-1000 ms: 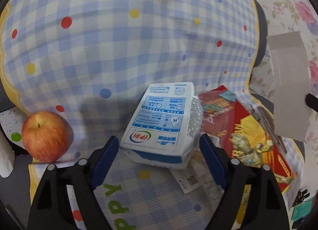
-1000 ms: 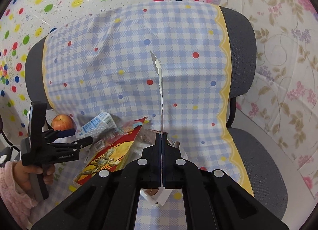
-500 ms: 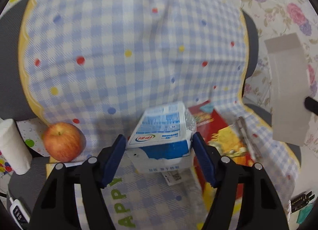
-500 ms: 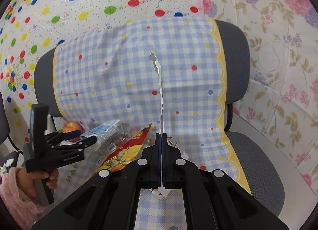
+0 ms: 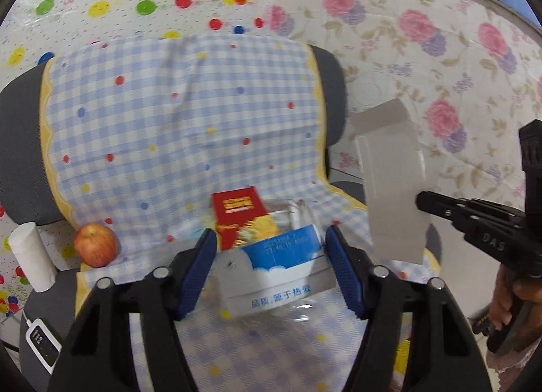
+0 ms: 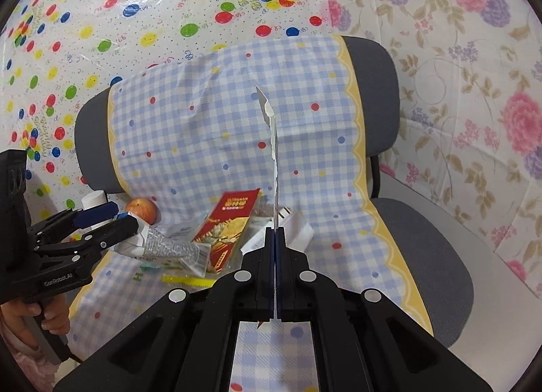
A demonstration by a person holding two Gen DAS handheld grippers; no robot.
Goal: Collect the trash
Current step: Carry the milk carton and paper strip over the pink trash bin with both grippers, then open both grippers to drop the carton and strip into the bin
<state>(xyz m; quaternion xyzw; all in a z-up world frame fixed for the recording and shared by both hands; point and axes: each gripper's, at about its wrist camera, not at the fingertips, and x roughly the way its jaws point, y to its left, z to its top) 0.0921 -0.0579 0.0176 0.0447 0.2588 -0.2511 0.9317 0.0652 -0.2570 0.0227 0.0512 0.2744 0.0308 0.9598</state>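
Lifted clear of the chair seat [image 5: 237, 351], the flattened milk carton [image 5: 281, 273] sits between the left gripper's [image 5: 271, 266] closing jaws, while the right gripper [image 6: 273, 239], clamped on a cardboard scrap [image 5: 389, 182], leaves the red packet [image 5: 242, 219] uncollected.

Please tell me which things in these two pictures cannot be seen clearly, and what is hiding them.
- Milk carton, left wrist view: the print is blurred; the left gripper, with its jaws closing around it, covers both sides.
- Cardboard piece, right wrist view: only its thin edge shows, clamped in the right gripper.
- Red packet: the carton covers its lower part.
- Apple, right wrist view: partly behind the left gripper's fingers.
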